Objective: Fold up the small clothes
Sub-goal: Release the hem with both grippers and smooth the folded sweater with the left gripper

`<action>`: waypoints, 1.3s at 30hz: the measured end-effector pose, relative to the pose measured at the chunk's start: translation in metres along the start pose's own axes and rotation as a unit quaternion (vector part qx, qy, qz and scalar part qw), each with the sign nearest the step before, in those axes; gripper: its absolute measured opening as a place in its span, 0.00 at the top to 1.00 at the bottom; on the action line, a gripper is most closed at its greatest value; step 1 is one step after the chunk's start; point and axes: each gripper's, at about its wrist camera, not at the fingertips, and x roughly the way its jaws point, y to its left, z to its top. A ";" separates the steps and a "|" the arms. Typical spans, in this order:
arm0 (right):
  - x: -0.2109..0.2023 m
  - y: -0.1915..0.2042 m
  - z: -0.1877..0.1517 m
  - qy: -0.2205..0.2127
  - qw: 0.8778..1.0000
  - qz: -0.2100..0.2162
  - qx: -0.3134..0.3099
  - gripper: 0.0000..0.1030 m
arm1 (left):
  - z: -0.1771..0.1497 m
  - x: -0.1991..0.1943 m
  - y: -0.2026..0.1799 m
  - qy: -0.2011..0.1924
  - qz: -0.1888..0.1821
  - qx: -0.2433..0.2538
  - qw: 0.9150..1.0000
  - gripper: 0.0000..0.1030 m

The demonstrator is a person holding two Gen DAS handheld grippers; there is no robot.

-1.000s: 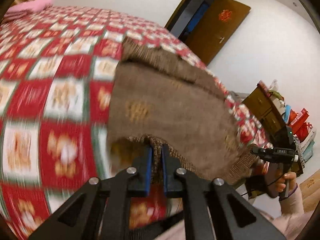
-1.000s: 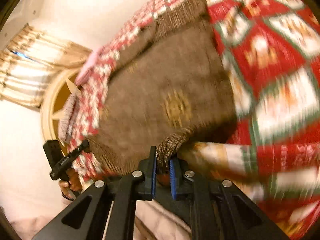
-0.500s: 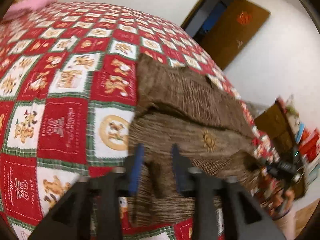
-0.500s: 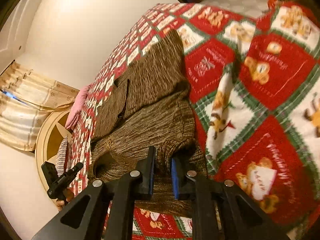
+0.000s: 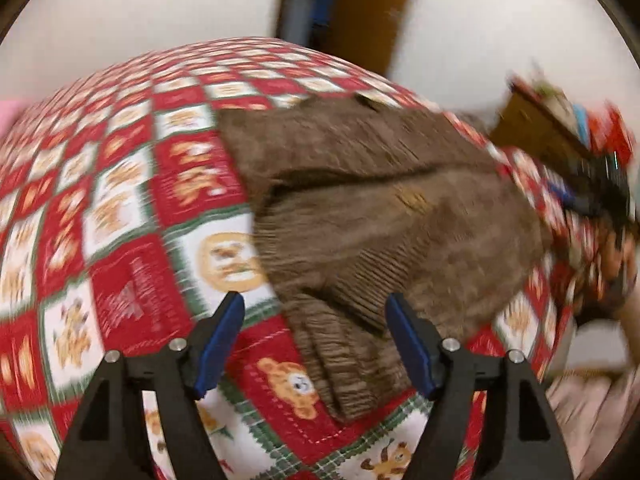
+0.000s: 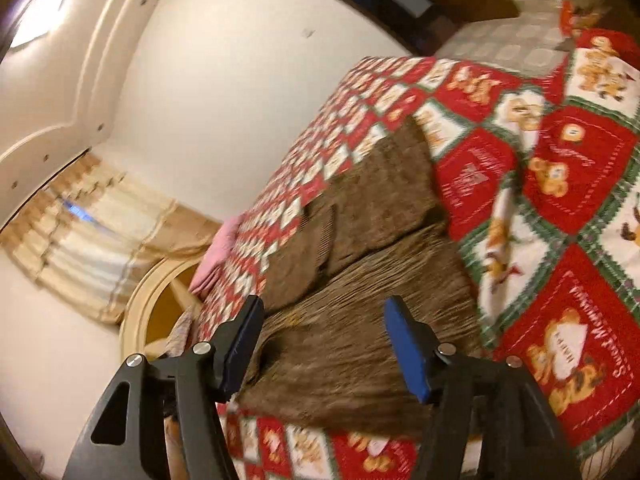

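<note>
A brown knitted sweater [image 5: 380,208] lies folded on the red, white and green patchwork bedspread [image 5: 132,208]. Its near half is laid over the far half, and one ribbed sleeve [image 5: 344,368] runs toward me. My left gripper [image 5: 316,324] is open and empty just above that sleeve end. In the right wrist view the sweater [image 6: 360,280] lies along the bed's near edge. My right gripper [image 6: 324,324] is open and empty above its near fold. The other gripper shows as a dark blur at the right of the left wrist view [image 5: 600,196].
A pink pillow [image 6: 220,252] lies at the bed's far end by a cream round headboard [image 6: 160,304]. Curtains [image 6: 92,248] hang behind. A brown door [image 5: 372,12] and a wooden cabinet [image 5: 536,128] with red items stand beyond the bed.
Both grippers carried the sweater's near edge forward, laid it over the far half, then opened and let go. They have now drawn back a little from the fabric.
</note>
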 end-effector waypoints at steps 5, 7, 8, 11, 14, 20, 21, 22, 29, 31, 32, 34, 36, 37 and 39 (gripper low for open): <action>-0.016 0.034 -0.012 -0.002 0.992 -0.073 -0.104 0.38 | -0.002 0.020 -0.024 0.026 0.058 0.150 0.987 0.27; -0.016 0.045 -0.017 0.003 0.987 -0.092 -0.135 0.38 | 0.000 0.028 -0.026 0.036 0.056 0.179 0.982 0.27; -0.016 0.048 -0.018 0.003 0.985 -0.099 -0.143 0.38 | 0.003 0.031 -0.026 0.038 0.053 0.186 0.980 0.27; -0.015 0.053 -0.019 -0.009 0.979 -0.126 -0.163 0.38 | 0.013 0.038 -0.034 0.035 0.040 0.221 0.974 0.27; -0.015 0.049 -0.016 -0.015 0.979 -0.136 -0.150 0.38 | 0.024 0.047 -0.037 0.035 0.018 0.207 0.978 0.27; -0.015 0.035 -0.014 -0.016 0.986 -0.127 -0.109 0.38 | 0.024 0.052 -0.012 0.020 -0.062 0.066 0.996 0.33; -0.014 0.035 -0.014 -0.015 0.986 -0.128 -0.109 0.38 | 0.023 0.051 -0.007 0.011 -0.075 0.045 0.996 0.34; -0.013 0.033 -0.014 -0.015 0.986 -0.129 -0.107 0.38 | 0.022 0.049 0.001 0.001 -0.093 0.012 0.996 0.42; -0.007 0.024 -0.017 -0.005 0.990 -0.122 -0.076 0.38 | 0.021 0.046 0.021 0.007 -0.141 -0.064 0.988 0.60; -0.007 0.025 -0.019 -0.003 0.989 -0.123 -0.078 0.38 | 0.019 0.035 0.013 0.010 -0.145 -0.031 0.989 0.42; -0.008 0.026 -0.020 -0.003 0.989 -0.124 -0.082 0.38 | 0.017 0.026 0.008 0.008 -0.138 -0.004 0.990 0.21; -0.009 0.027 -0.022 -0.001 0.988 -0.127 -0.086 0.38 | 0.012 0.014 -0.005 0.001 -0.103 0.062 0.993 0.05; -0.008 0.026 -0.022 0.002 0.988 -0.127 -0.087 0.38 | 0.008 0.012 -0.018 0.000 -0.052 0.129 0.990 0.05; -0.006 0.026 -0.021 0.003 0.988 -0.128 -0.087 0.38 | 0.008 0.018 -0.024 0.006 -0.030 0.151 0.988 0.06; -0.004 0.026 -0.021 0.003 0.988 -0.128 -0.087 0.38 | 0.010 0.033 -0.028 0.024 -0.023 0.161 0.986 0.12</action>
